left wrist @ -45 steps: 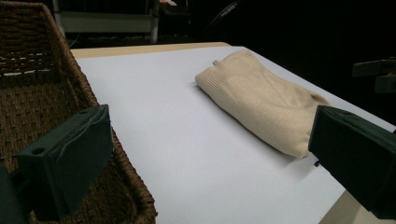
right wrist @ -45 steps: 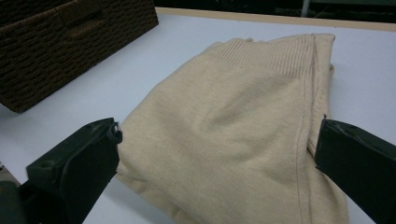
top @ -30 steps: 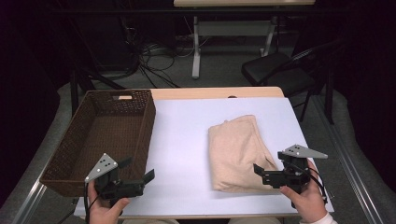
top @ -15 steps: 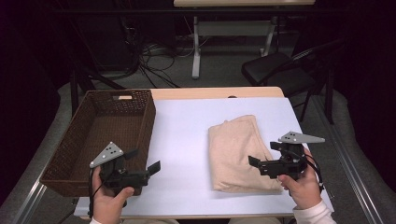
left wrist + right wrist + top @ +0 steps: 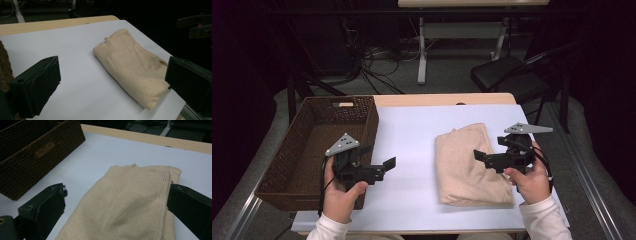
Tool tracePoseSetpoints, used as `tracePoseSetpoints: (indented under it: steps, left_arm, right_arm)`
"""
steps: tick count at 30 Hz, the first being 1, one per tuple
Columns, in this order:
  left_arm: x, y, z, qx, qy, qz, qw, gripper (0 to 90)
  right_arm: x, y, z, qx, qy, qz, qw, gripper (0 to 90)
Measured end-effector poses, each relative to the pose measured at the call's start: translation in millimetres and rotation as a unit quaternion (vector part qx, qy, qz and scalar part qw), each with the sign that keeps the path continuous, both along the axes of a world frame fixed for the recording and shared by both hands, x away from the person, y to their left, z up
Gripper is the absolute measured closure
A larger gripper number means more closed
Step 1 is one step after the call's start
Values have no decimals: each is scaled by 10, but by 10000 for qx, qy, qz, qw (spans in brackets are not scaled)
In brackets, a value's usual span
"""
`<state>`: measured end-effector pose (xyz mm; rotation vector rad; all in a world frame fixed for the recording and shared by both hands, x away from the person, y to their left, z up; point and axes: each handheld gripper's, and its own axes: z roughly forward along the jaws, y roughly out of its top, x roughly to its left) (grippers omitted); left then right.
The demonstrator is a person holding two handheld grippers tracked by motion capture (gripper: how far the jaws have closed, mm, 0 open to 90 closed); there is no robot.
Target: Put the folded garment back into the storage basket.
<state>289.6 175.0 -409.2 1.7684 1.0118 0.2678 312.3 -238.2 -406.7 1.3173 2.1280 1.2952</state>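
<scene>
A folded beige knit sweater [image 5: 467,167] lies on the right half of the white sheet [image 5: 412,130]. My right gripper [image 5: 480,156] hovers at the sweater's right edge, pointing left, open and empty. In the right gripper view the sweater [image 5: 130,207] lies between and beyond the spread jaws of the right gripper [image 5: 117,190]. My left gripper [image 5: 377,156] is held next to the basket's right wall, pointing right toward the sweater, open and empty. The left gripper view has the sweater [image 5: 130,65] ahead of the left gripper [image 5: 112,65], apart from it.
A dark brown woven basket [image 5: 371,125] stands on the left of the table, with nothing visible inside. A wooden strip of table [image 5: 437,99] runs along the far edge. Chairs, table legs and cables stand on the floor beyond.
Both hands have lifted forward from the front edge. The right gripper has moved left over the sweater's right edge. The left gripper has risen beside the basket.
</scene>
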Motion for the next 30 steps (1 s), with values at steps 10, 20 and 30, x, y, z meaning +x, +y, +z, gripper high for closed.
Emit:
tracePoseSetpoints:
  steps: [10, 20, 30]
  left_arm:
    - [241, -228, 29, -121, 230, -112, 9996, 3]
    - [462, -575, 17, -116, 467, -157, 9987, 3]
    - [610, -885, -119, -314, 780, -325, 9959, 3]
  right_arm:
    - [295, -35, 57, 18, 108, -229, 9997, 12]
    - [391, -73, -97, -253, 339, -515, 9978, 50]
    - [361, -217, -176, -84, 251, -583, 9979, 49]
